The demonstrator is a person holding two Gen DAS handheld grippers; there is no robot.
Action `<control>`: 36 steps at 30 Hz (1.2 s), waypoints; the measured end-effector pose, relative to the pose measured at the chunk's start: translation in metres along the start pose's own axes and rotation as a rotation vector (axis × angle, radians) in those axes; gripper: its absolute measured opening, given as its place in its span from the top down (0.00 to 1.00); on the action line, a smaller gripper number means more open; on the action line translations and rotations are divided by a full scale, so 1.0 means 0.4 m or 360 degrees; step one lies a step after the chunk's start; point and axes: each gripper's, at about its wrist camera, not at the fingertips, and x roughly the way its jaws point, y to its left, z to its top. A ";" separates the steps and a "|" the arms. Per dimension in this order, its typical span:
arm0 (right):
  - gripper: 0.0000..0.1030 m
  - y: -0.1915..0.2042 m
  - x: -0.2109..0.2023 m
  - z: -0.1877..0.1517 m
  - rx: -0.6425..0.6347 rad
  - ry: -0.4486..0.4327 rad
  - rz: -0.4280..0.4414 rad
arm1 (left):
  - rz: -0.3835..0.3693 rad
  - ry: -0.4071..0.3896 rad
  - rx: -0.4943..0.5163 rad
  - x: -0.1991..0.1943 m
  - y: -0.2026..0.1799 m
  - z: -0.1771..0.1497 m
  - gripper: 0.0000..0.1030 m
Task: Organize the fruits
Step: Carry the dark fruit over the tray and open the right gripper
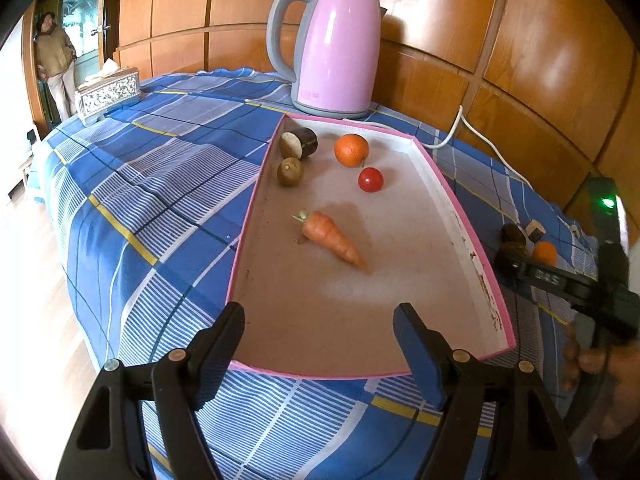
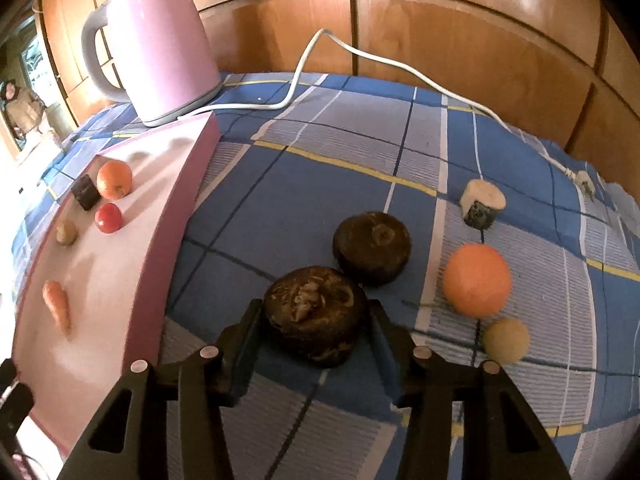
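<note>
Left wrist view. Nearest the lens, the left gripper (image 1: 320,320) is hanging spread wide and empty over the near rim of the pink tray (image 1: 472,236). Inside the tray, a carrot (image 1: 332,240) is lying at centre; toward 12 o'clock are sitting a tomato (image 1: 370,179), an orange (image 1: 351,150), a small brown fruit (image 1: 290,172) and a dark cut piece (image 1: 299,143). At 3 o'clock the right gripper (image 1: 516,266) is reaching among loose produce off the tray.

Right wrist view. Nearest, the right gripper (image 2: 314,326) is bracketing a dark round fruit (image 2: 316,316), fingers touching or nearly touching its sides; whether it is bearing down, I cannot tell. A second dark fruit (image 2: 372,252) is sitting just behind at 12 o'clock, a loose orange (image 2: 477,280) and pale ball (image 2: 506,340) at 3 o'clock, a white cut piece (image 2: 482,208) at 2 o'clock. The tray is lying at 9 o'clock.

Step, judged: closing squarely across the widest part, lifting straight up to avoid nudging the neighbour, clearing the tray wall before lowering.

Surface: a blue plaid cloth (image 2: 320,160) is draping the table, soft and rumpled. A pink kettle (image 2: 156,44) is standing behind, its white cord (image 2: 360,54) trailing right; wood panelling (image 2: 480,32) is backing the room. A tissue box (image 1: 108,94) is sitting at 10 o'clock.
</note>
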 end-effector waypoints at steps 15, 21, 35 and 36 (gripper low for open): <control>0.51 0.024 -0.163 -0.052 -0.0046 -0.0158 0.0148 | -0.0030 -0.0060 0.0011 -0.037 -0.014 -0.005 0.25; 0.51 0.061 -0.173 -0.071 -0.0135 -0.0158 0.0148 | -0.0004 -0.0107 -0.0020 -0.057 0.000 -0.006 0.25; 0.51 0.228 -0.137 0.047 -0.0338 -0.0160 0.0275 | 0.0064 -0.0059 -0.0165 -0.033 0.062 -0.008 0.22; 0.51 0.244 -0.130 0.052 -0.0353 -0.0155 0.0279 | 0.0066 -0.0053 -0.0170 -0.030 0.065 -0.008 0.22</control>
